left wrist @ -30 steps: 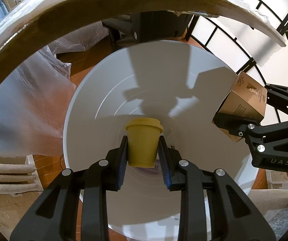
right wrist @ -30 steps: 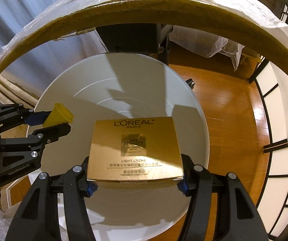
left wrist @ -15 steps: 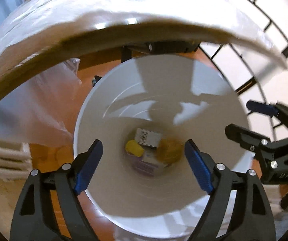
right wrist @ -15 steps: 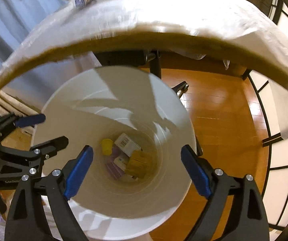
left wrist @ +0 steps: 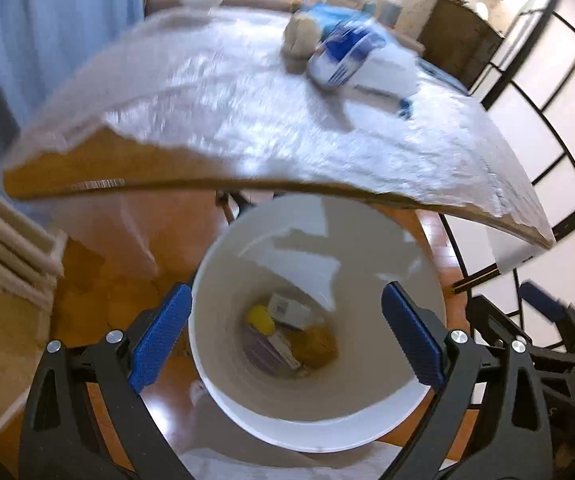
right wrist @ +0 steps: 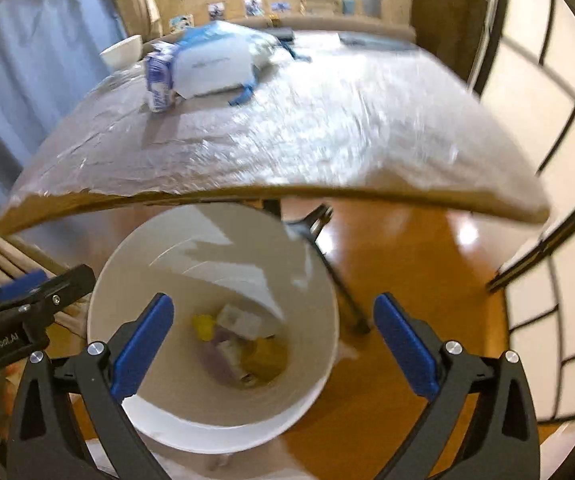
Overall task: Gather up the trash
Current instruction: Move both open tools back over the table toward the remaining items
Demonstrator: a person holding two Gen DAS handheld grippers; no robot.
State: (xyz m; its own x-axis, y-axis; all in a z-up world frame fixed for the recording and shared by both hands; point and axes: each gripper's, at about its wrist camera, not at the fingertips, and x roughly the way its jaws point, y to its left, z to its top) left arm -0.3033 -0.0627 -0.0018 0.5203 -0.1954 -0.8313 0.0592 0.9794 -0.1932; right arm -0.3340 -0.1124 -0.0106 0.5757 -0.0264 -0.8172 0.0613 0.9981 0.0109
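Left wrist view: we hold our left gripper (left wrist: pixel 287 336) spread wide and empty above the white bin (left wrist: pixel 415 400) — our right gripper (right wrist: pixel 273 338) is equally released. Down inside, the yellow cup (left wrist: pixel 260 317) and gold box (left wrist: pixel 319 342) lie among other trash.

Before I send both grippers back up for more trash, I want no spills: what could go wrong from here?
1. The table's near edge overhangs the white bin; rising straight up, either open gripper could probably clip it.
2. The blue-and-white carton stands upright beside the white bag; a careless reach may topple it.
3. The left gripper and right gripper hover close together over the bin and could collide.
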